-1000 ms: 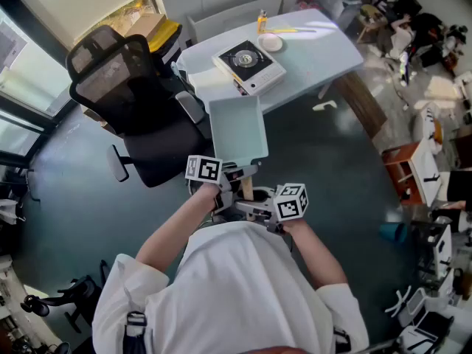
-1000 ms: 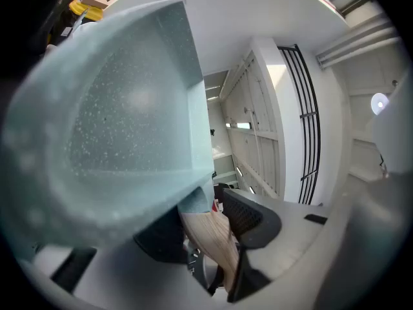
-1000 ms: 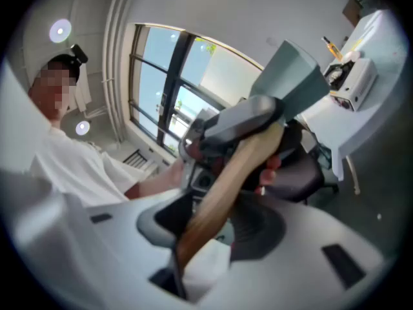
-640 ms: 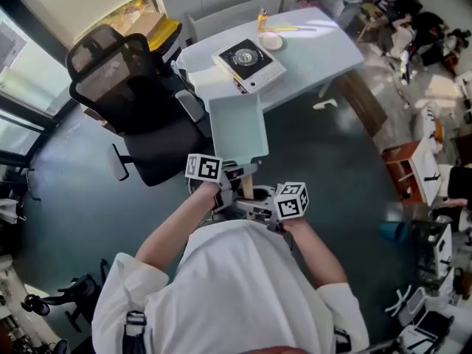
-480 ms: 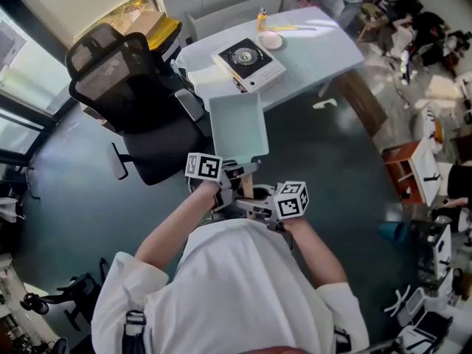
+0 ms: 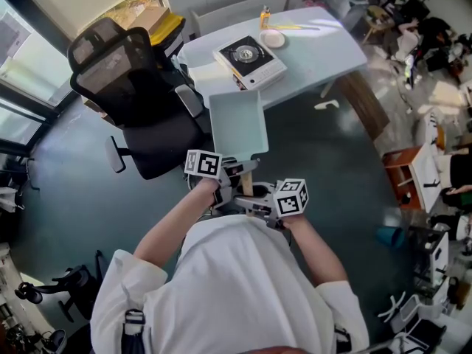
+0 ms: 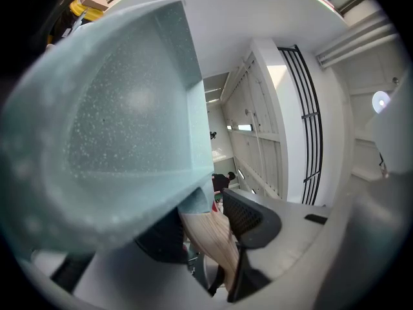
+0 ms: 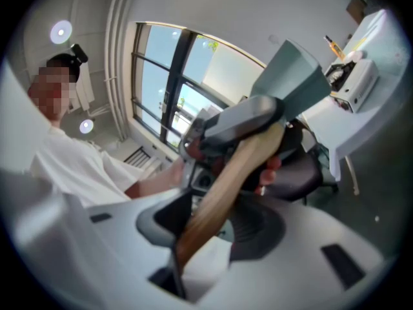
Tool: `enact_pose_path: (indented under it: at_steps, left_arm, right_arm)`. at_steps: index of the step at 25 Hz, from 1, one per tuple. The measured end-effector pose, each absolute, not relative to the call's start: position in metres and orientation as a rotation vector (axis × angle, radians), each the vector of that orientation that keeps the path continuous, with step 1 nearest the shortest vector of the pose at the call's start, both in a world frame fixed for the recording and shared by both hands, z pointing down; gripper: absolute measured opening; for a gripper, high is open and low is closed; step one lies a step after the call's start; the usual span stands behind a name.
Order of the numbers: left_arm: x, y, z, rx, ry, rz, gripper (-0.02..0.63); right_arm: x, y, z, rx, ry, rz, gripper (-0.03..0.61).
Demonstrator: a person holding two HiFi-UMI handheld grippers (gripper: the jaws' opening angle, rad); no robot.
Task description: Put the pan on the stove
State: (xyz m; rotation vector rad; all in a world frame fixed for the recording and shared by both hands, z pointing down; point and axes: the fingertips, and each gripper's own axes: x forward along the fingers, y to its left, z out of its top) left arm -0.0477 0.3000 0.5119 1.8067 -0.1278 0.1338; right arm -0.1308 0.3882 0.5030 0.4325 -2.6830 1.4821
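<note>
Head view: a person in a white shirt stands back from a white table [image 6: 324, 50], with both tools held level in front of the chest.
Pan: the square, pale teal pan [image 6: 237, 124] hangs in the air above the dark floor at 12 o'clock from the two tools. It is short of the table and touches nothing else.
Wooden handle: the wooden handle [image 6: 248, 184] runs from the pan's near edge back toward the person, at 6 o'clock of the pan.
Left gripper: the left gripper [image 6: 234, 170] is clamped on the wooden handle close under the pan. In its own view the dark pads sit against both sides of the wood and the pan fills the upper left.
Right gripper: the right gripper [image 6: 249, 202] grips the same handle nearer its free end. The wood lies between its pads, and its jaws have just eased a little wider.
Stove: the single-burner stove [image 6: 249, 56] sits on the table's near edge at 12 o'clock of the pan, well apart from it, with its burner bare.
Table items: a white bowl [image 6: 273, 38] lies just beside the stove at its 1 o'clock, with a small yellow bottle [image 6: 264, 16] behind it.
Chair: a black office chair [image 6: 136, 98] stands at 10 o'clock of the pan, beside the table.
</note>
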Motion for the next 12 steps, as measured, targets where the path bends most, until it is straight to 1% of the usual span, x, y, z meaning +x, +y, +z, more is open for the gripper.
enact_pose_path:
  at_steps: [12]
  left_arm:
    - [-0.019, 0.301, 0.517, 1.801, -0.197, 0.073, 0.186]
  right_arm:
    - [-0.095, 0.395, 0.509, 0.312, -2.667, 1.451, 0.186]
